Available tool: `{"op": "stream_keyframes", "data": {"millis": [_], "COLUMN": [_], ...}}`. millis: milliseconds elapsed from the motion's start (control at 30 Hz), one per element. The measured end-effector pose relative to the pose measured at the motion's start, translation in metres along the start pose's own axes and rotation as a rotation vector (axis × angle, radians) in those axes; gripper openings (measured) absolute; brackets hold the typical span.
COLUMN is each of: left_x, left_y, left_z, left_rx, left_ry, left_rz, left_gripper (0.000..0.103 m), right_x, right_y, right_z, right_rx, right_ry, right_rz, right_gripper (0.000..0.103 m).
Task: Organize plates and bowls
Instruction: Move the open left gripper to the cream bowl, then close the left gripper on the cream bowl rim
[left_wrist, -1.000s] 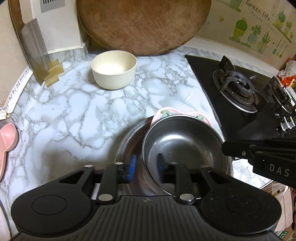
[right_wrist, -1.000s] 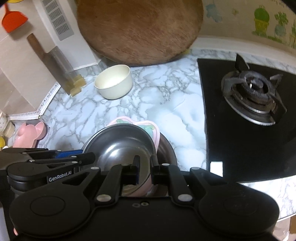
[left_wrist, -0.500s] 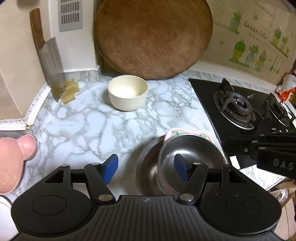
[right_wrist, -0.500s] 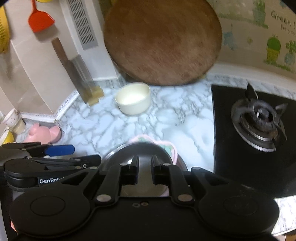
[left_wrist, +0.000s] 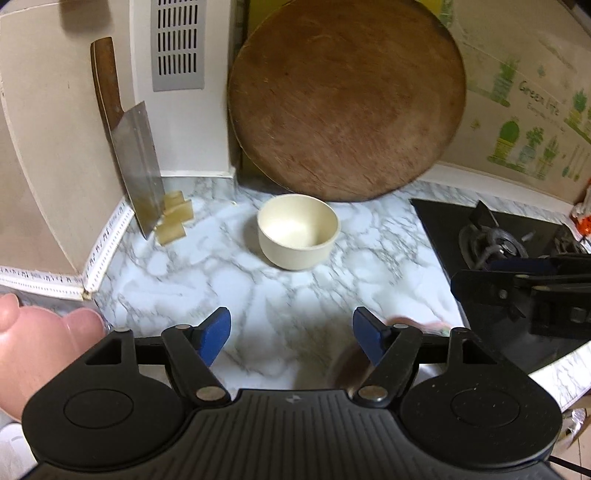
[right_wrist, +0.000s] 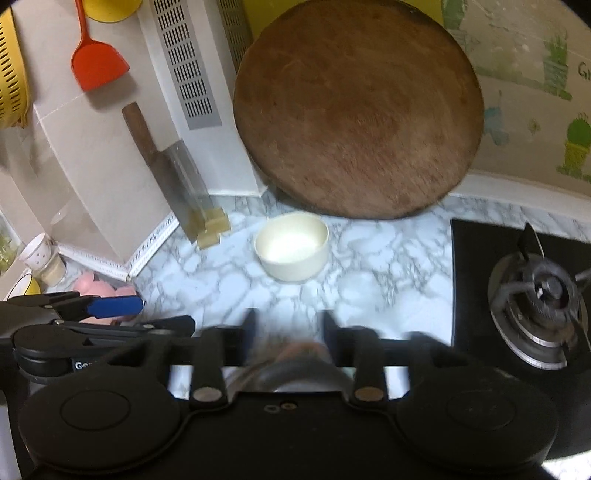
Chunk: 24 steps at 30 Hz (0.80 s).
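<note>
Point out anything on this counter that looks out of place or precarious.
The cleaver stands blade-down, leaning against the wall beside a small holder, not lying flat. The round board is propped on edge behind the cream bowl. No spills show.

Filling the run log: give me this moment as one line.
left gripper: open, empty | right gripper: open, blurred, above steel bowl | cream bowl: on counter, untouched | pink plate: far left

We see the right gripper (right_wrist: 286, 332) smeared by blur. The steel bowl (right_wrist: 295, 376) at six o'clock hides behind its body. The pink plate (left_wrist: 33, 354) is cut off at nine o'clock.
</note>
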<state>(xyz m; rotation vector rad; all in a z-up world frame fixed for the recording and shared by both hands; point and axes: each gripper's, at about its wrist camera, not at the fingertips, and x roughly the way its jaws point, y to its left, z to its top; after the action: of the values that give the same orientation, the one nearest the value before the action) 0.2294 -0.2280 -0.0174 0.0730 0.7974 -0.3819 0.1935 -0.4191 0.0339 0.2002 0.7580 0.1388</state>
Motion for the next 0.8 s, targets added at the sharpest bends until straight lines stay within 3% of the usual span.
{"op": "stream_keyframes", "data": {"millis": [67,300,467,600,800], "left_x": [0.008,0.046,0.077,0.108,0.154], "left_y": [0.004,0.024,0.036,0.045,0.051], "left_z": [0.009,0.046,0.071,0.083,0.088], "left_rx": [-0.008,-0.061,-0.111,-0.156,-0.19], "left_ry": [0.003,-0.009,-0.009,0.032,0.106], "left_rz": [0.004,0.035,0.069,0.083,0.11], "left_gripper": [0.073,0.076,0.077,0.077,0.077], "right_x": [0.005,0.045,0.089,0.132,0.185], "right_y": [-0.001,-0.014,-0.03,-0.047,-0.057], "right_z": [0.008,0.045,0.077,0.093,0.099], "right_rx": [-0.004,0.008,0.069,0.177,0.234], "right_ry": [-0.013,0.001,0.049,0.124,0.198], "right_rz": [0.001,0.0,-0.021,-0.018,-0.045], "right_gripper": [0.079,0.096,0.097,0.097,0.095]}}
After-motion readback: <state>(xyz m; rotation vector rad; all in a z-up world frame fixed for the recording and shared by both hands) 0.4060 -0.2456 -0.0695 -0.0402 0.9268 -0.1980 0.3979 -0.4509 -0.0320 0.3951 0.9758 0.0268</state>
